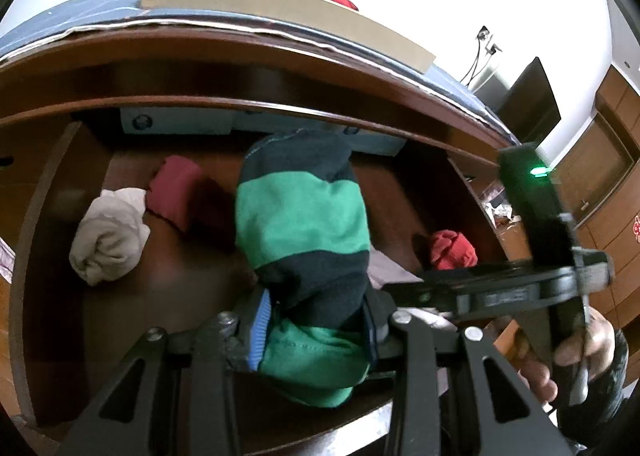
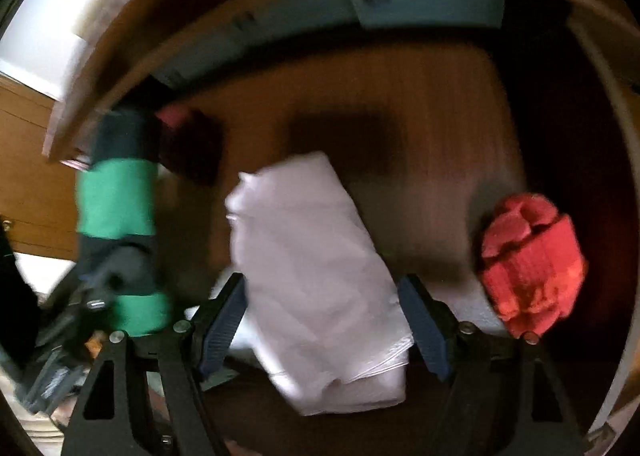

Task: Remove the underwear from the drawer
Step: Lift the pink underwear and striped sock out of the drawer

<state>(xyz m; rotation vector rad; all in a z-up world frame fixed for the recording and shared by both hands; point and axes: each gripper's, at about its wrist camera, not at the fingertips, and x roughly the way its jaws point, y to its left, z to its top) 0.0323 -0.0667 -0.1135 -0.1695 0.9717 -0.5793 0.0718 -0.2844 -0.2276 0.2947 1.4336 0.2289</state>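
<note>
Here left gripper [image 1: 310, 340] jaws clamp green-striped underwear [image 1: 304, 216]; right gripper [image 2: 324, 320] jaws wide, flanking white underwear [image 2: 316, 276].

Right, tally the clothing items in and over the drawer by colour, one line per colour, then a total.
Green and dark striped: 1, the striped piece clamped in the left gripper
White or pale: 2, the folded white piece between the open fingers of the right gripper, and the cream bundle
Red: 1, the red bundle
Maroon: 1, the maroon piece
Total: 5
</note>
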